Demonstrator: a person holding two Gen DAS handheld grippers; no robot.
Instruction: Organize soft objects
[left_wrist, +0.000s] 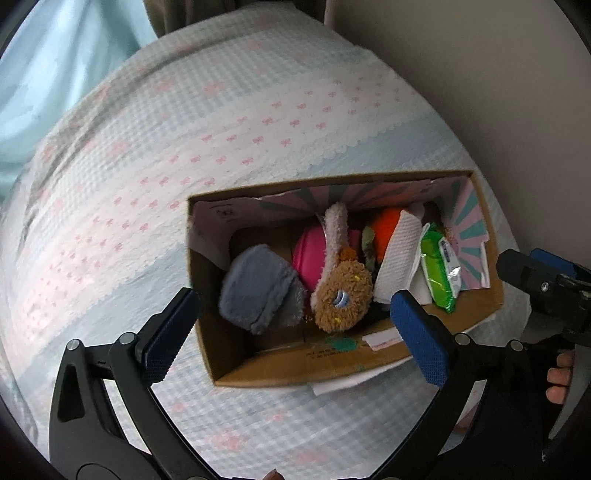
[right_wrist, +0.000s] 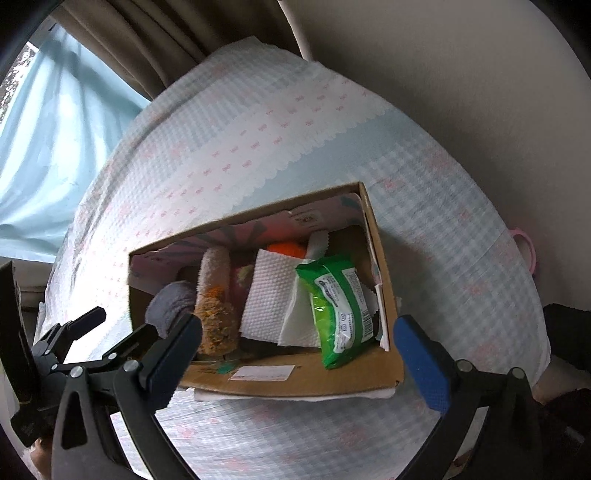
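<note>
An open cardboard box (left_wrist: 288, 365) (right_wrist: 325, 380) sits on a checked bedspread. It holds a grey plush roll (left_wrist: 255, 288) (right_wrist: 171, 299), a brown fuzzy toy (left_wrist: 343, 295) (right_wrist: 218, 325), a pink ball (left_wrist: 308, 254), an orange fuzzy thing (left_wrist: 386, 221) (right_wrist: 286, 249), white paper towel (left_wrist: 400, 251) (right_wrist: 273, 299) and a green wipes pack (left_wrist: 439, 266) (right_wrist: 338, 310). My left gripper (left_wrist: 291, 338) is open and empty above the box's near side. My right gripper (right_wrist: 295, 354) is open and empty above the box's near wall; it also shows in the left wrist view (left_wrist: 543, 280).
The bedspread (left_wrist: 184, 166) (right_wrist: 443, 206) is pale blue and white with pink bows. A beige wall (left_wrist: 480, 74) lies behind it. Blue curtains (right_wrist: 44, 147) and brown drapes (right_wrist: 147, 40) hang at the left. A pink ring (right_wrist: 526, 247) shows at the bed's right edge.
</note>
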